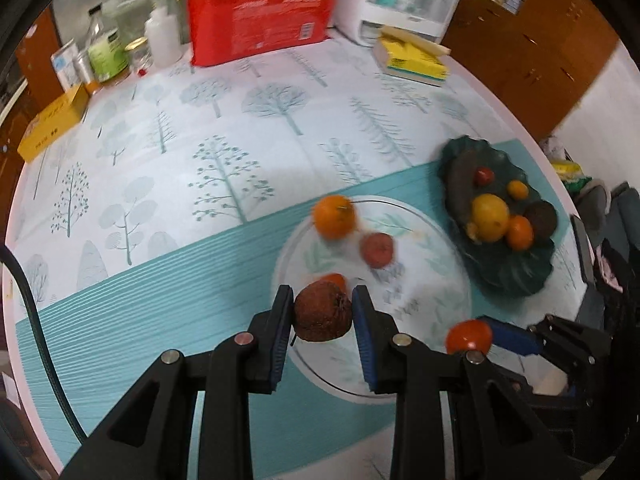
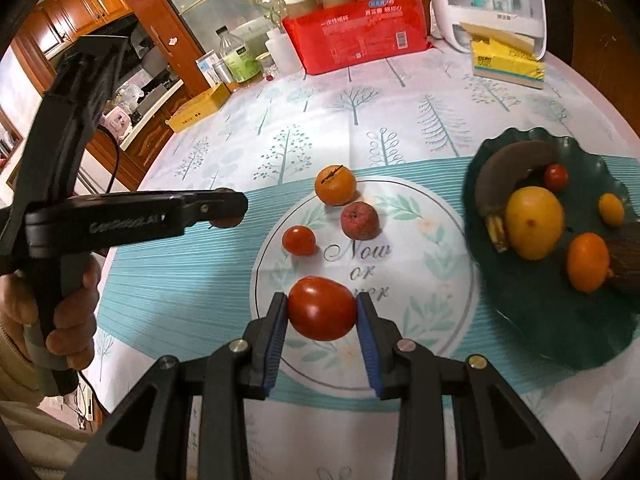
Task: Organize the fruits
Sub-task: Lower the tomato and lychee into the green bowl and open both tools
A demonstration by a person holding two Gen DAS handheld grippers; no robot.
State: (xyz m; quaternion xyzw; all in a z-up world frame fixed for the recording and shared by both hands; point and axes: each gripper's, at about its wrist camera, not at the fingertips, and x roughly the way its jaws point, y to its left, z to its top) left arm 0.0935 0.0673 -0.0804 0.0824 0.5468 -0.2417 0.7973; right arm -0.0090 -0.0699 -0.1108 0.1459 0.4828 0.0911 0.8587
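Observation:
My left gripper [image 1: 323, 312] is shut on a dark brown wrinkled fruit [image 1: 323, 313] and holds it above the white circle of the tablecloth. My right gripper [image 2: 322, 308] is shut on a red tomato [image 2: 322, 308]; it also shows in the left wrist view [image 1: 469, 337]. On the cloth lie an orange [image 2: 335, 185], a reddish fruit [image 2: 359, 221] and a small tomato [image 2: 298, 240]. A dark green plate [image 2: 560, 320] at the right holds a blackened banana [image 2: 508, 168], a yellow fruit [image 2: 534, 222], small oranges and a cherry tomato.
At the table's back stand a red pack of cups [image 2: 356, 36], a white appliance [image 2: 496, 0], a yellow box of bags [image 2: 508, 64], bottles [image 2: 236, 56] and a yellow carton [image 2: 200, 108]. The table edge curves close at the right.

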